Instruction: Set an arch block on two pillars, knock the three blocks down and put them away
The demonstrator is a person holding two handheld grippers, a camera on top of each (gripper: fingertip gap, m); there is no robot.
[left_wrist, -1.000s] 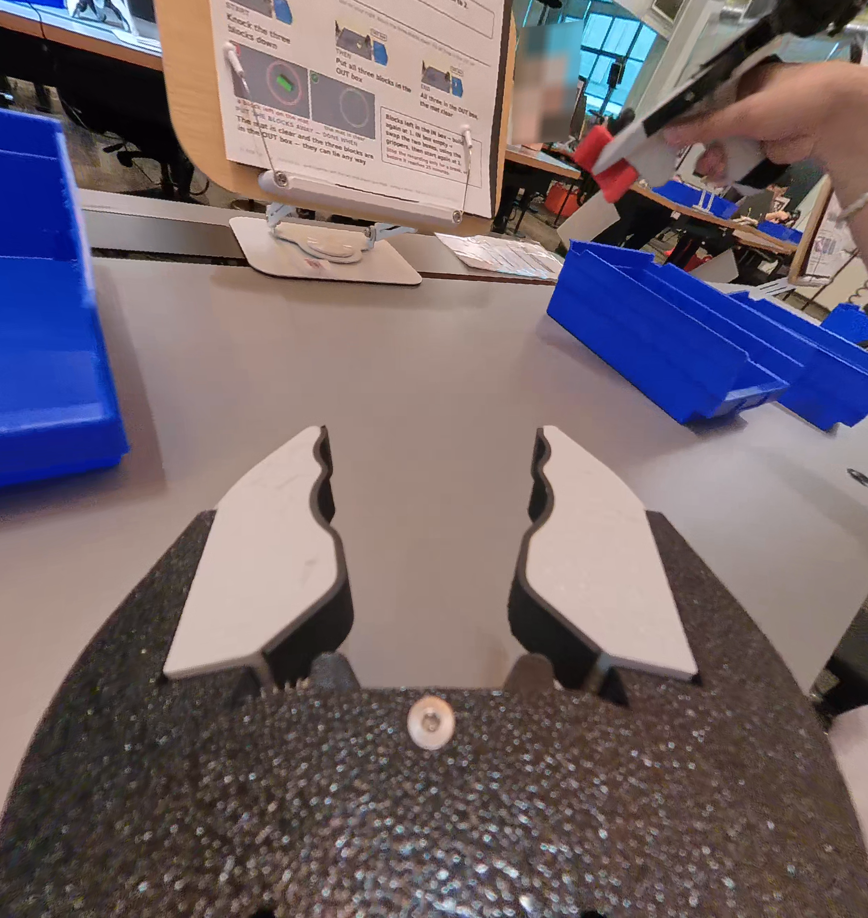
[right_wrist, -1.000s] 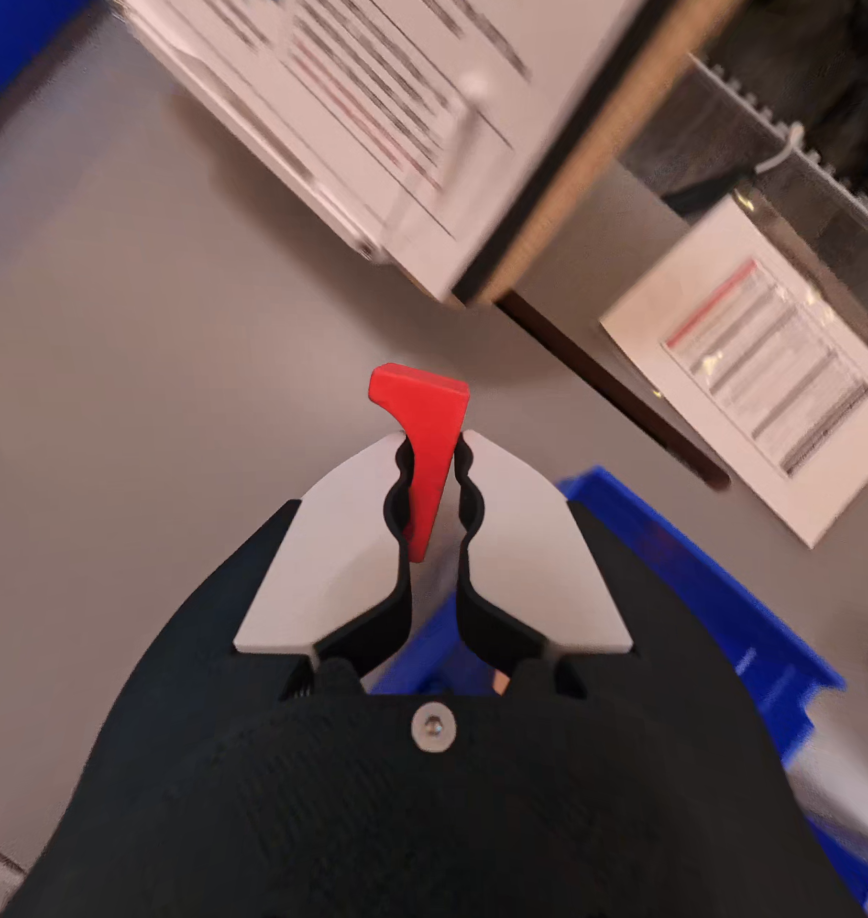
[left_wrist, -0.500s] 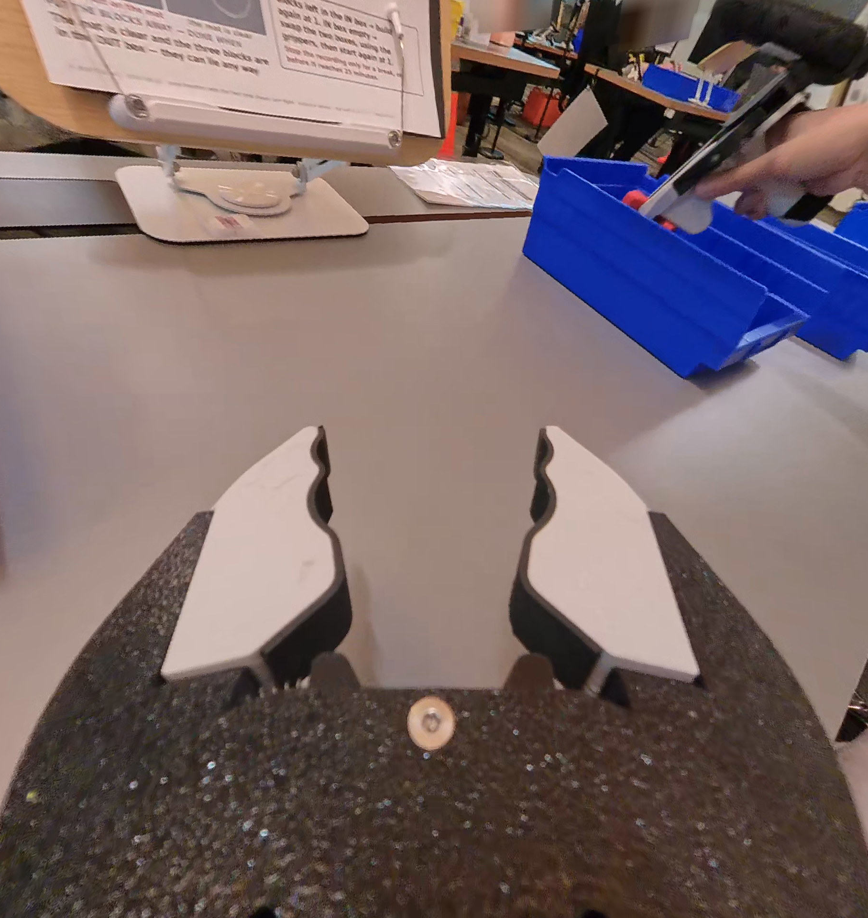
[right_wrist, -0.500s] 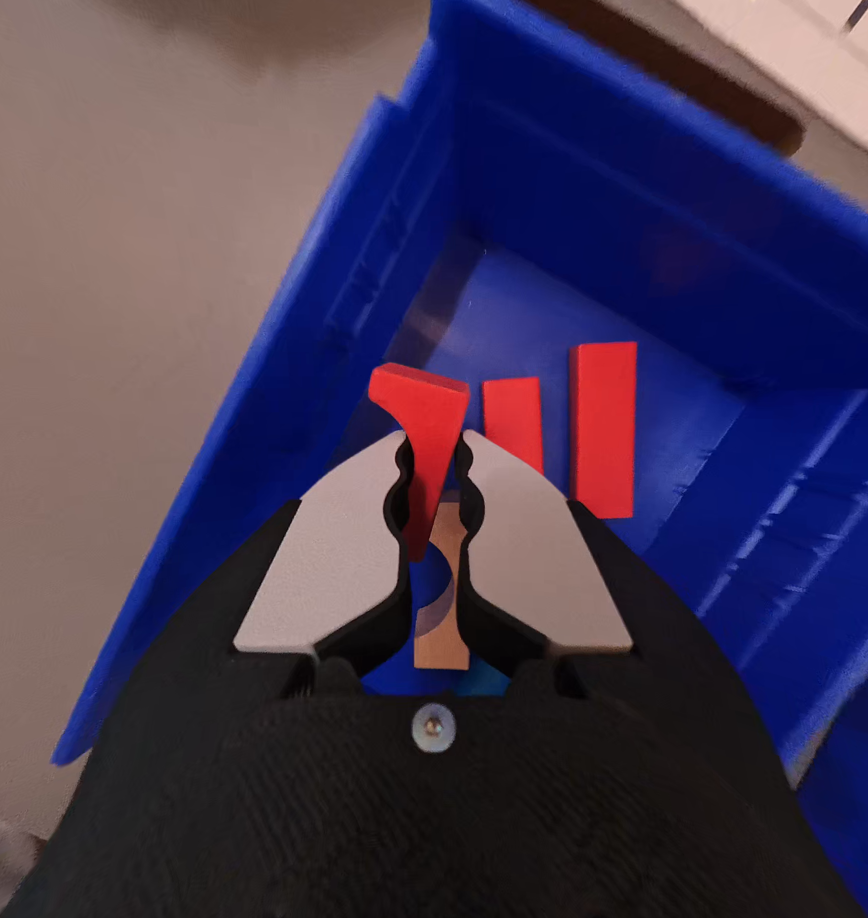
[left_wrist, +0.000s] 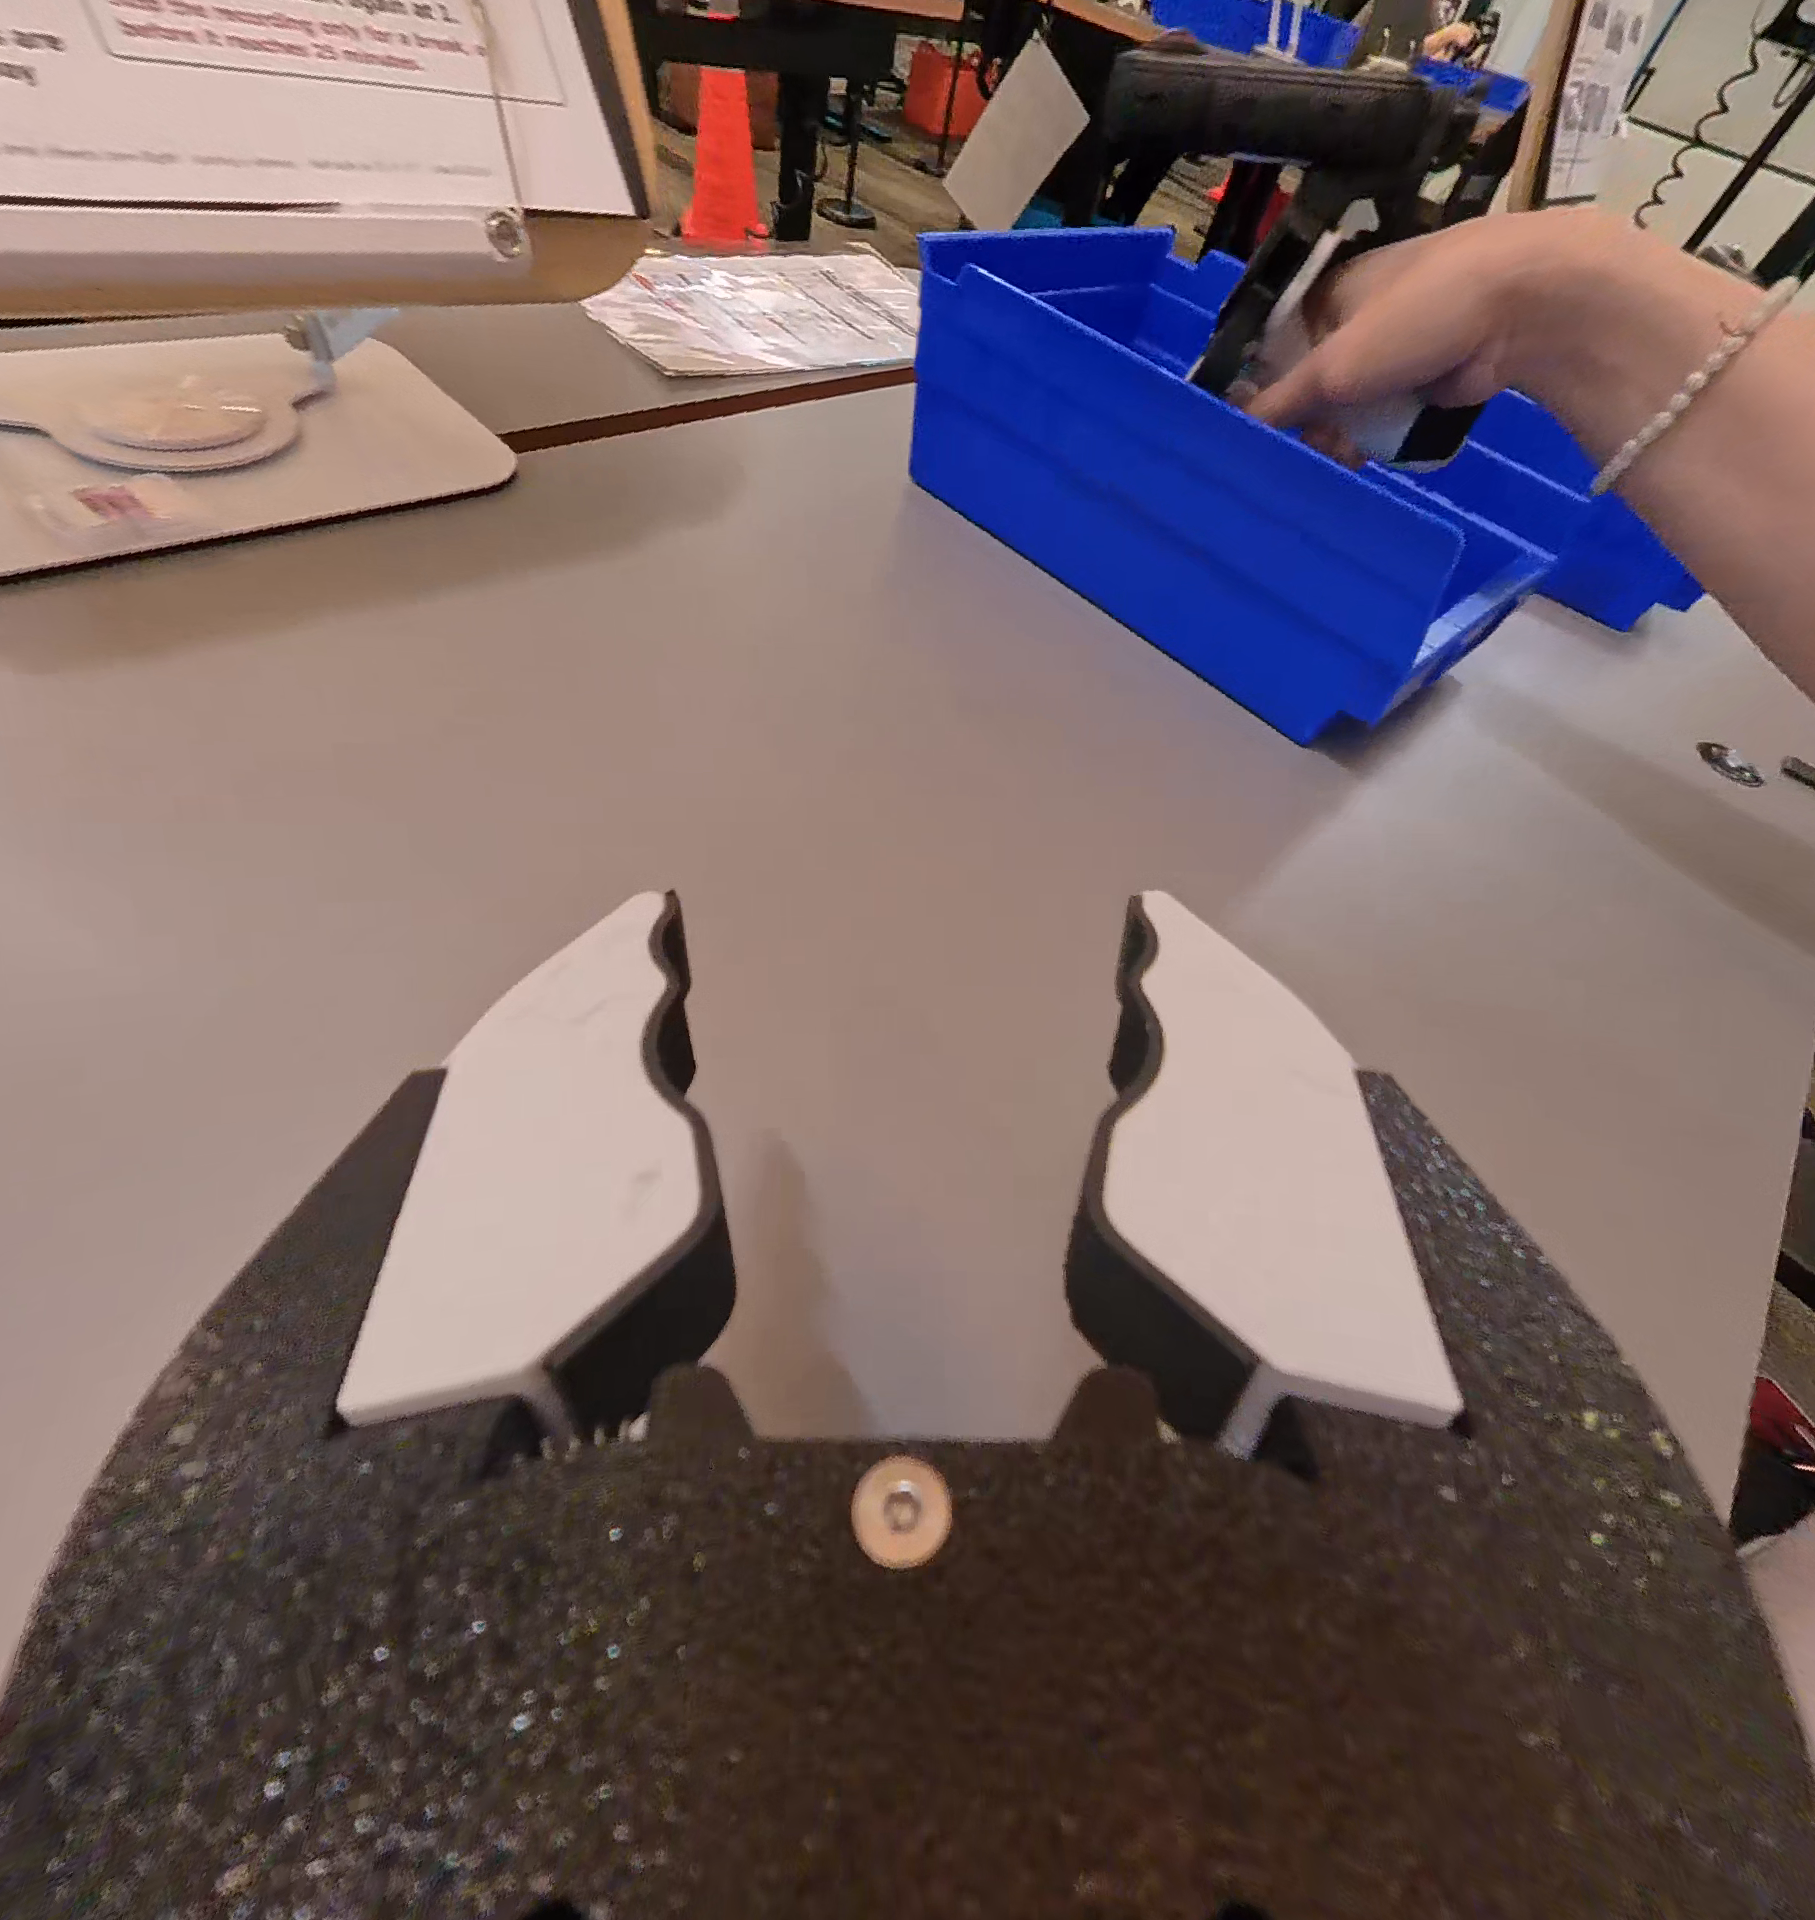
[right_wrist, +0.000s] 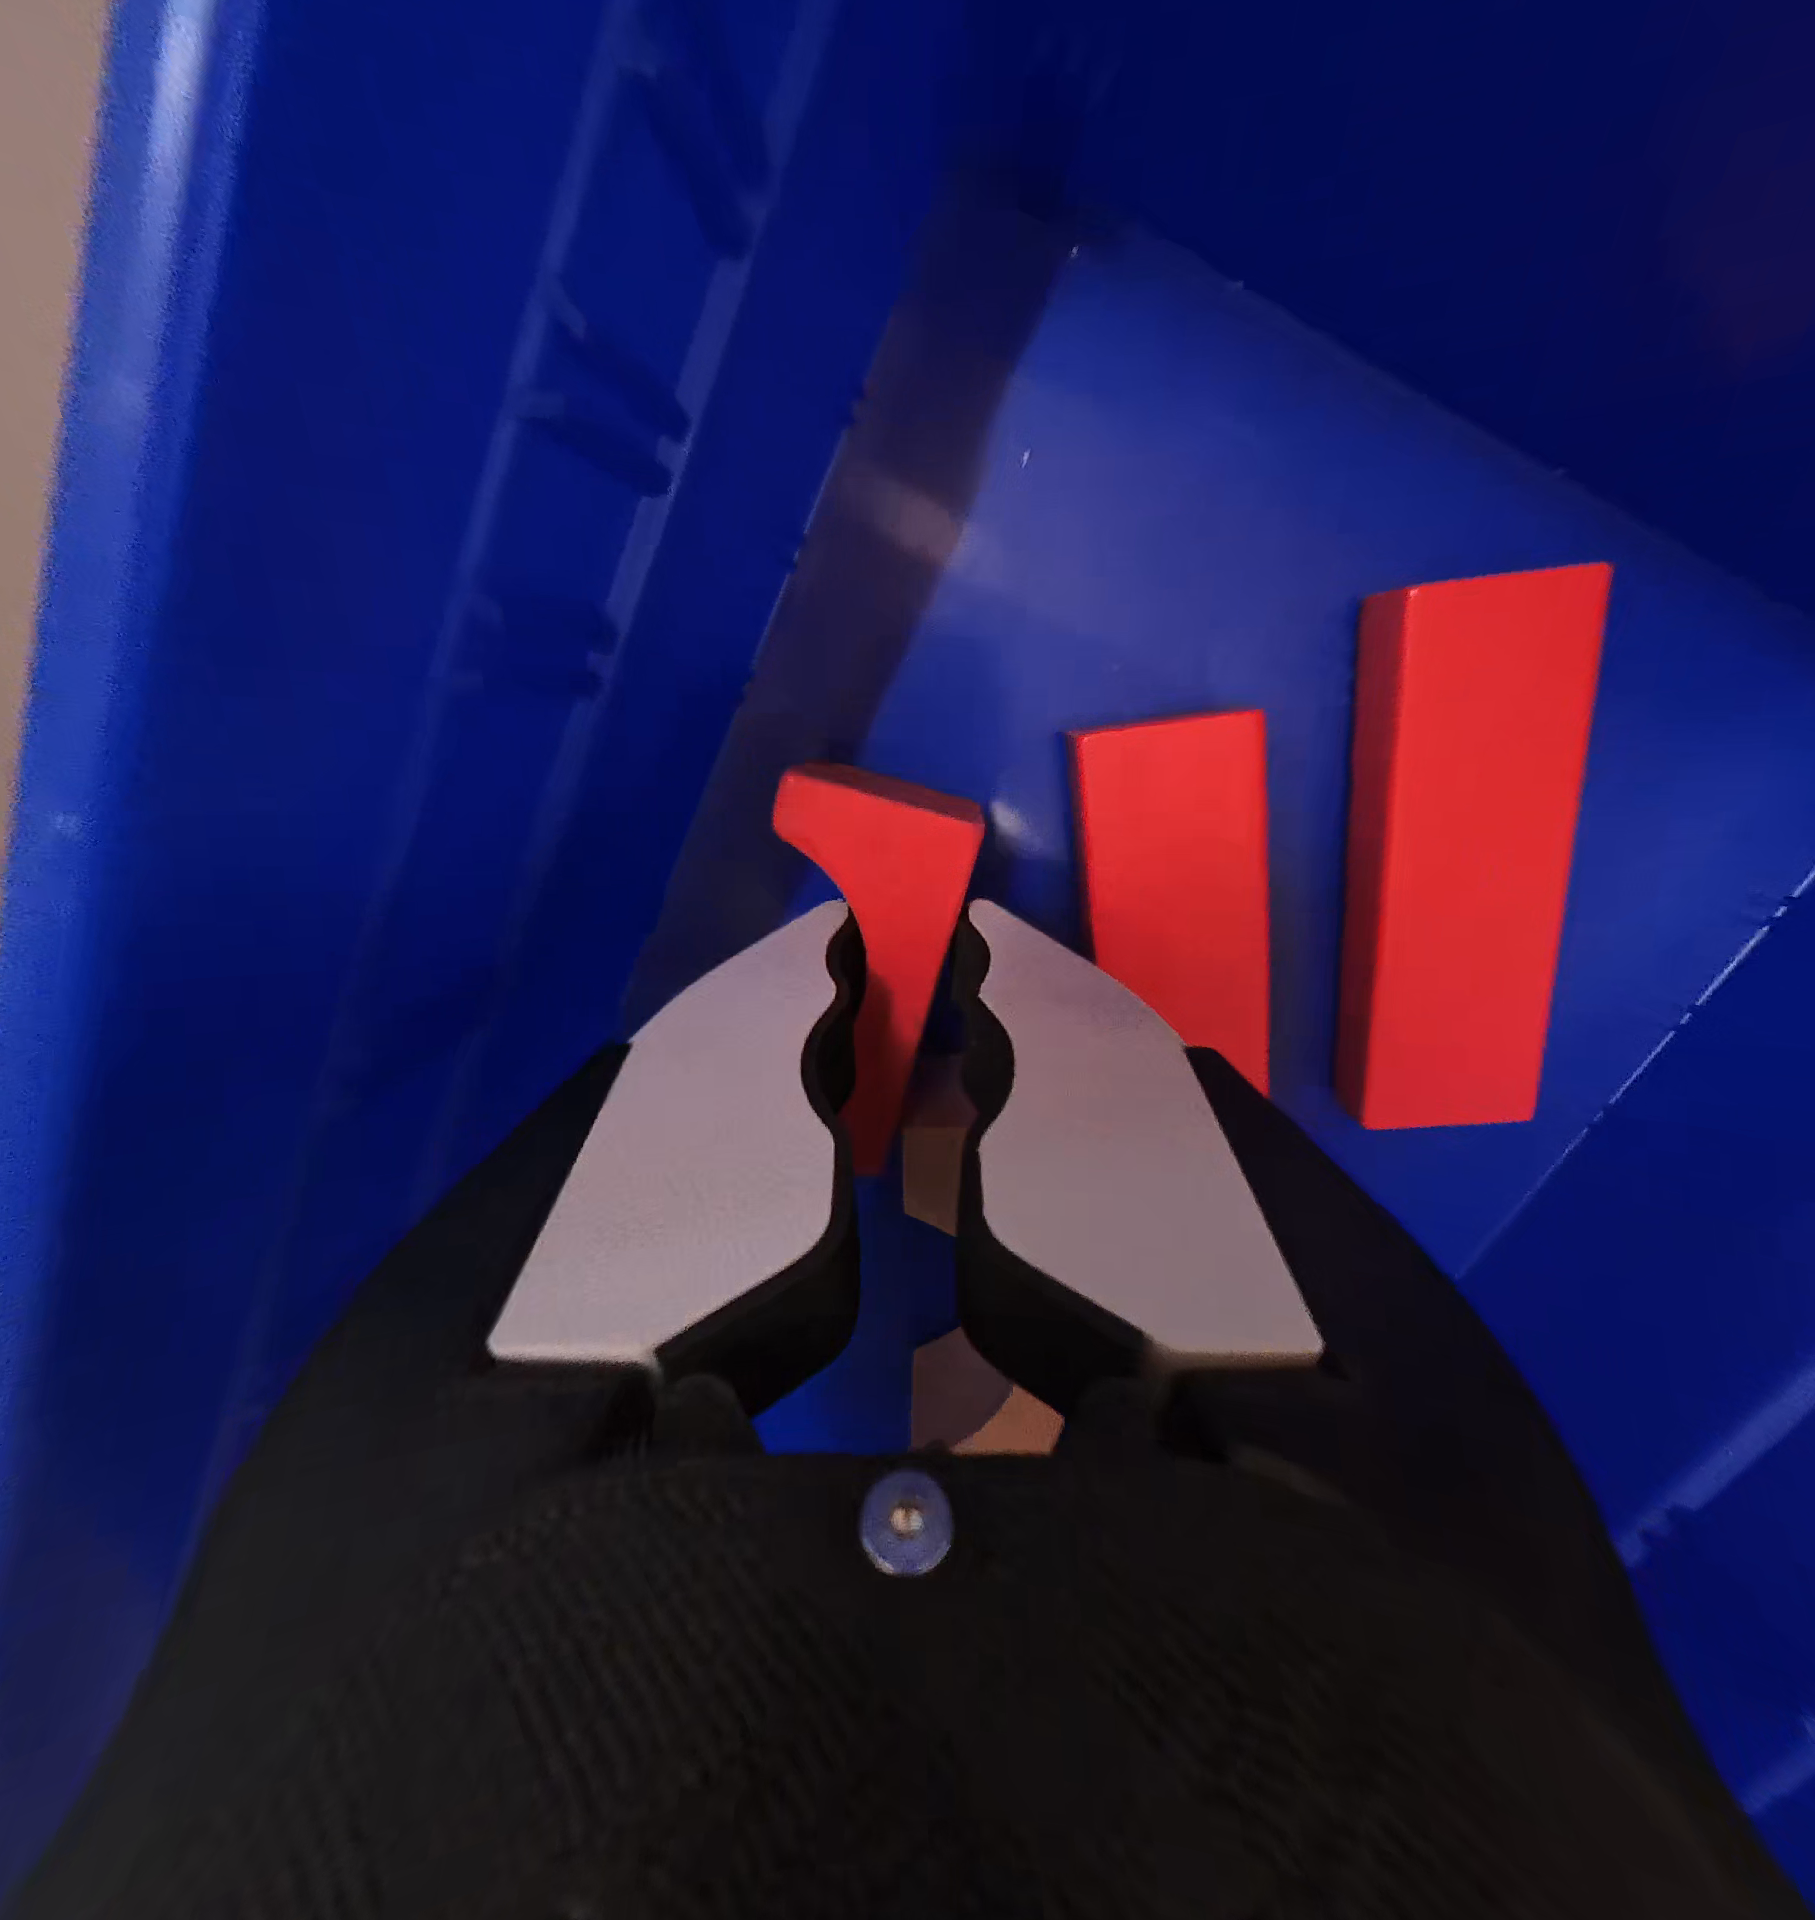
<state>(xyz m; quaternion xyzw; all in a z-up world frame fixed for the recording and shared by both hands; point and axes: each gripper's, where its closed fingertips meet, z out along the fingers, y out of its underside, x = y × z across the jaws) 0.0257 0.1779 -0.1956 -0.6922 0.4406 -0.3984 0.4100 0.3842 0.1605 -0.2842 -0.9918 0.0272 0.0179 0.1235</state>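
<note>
My right gripper is shut on a thin red block and holds it low inside a blue bin. Two more red blocks lie flat on the bin floor, one just right of my fingers and a larger one further right. A tan piece shows beneath the fingers. My left gripper is open and empty above the bare grey table. In the left wrist view the right gripper, held by a hand, reaches down into the blue bin at the far right.
A document stand with a printed sheet and flat base stands at the far left. A laminated sheet lies behind the bin. A second blue bin sits beside the first. The table edge runs down the right. My right fingertips sit around 40 cm from my left ones.
The right gripper carried the red block from above the table down into the blue bin, sinking lower. The left gripper view swung right, so the left blue bin left view.
</note>
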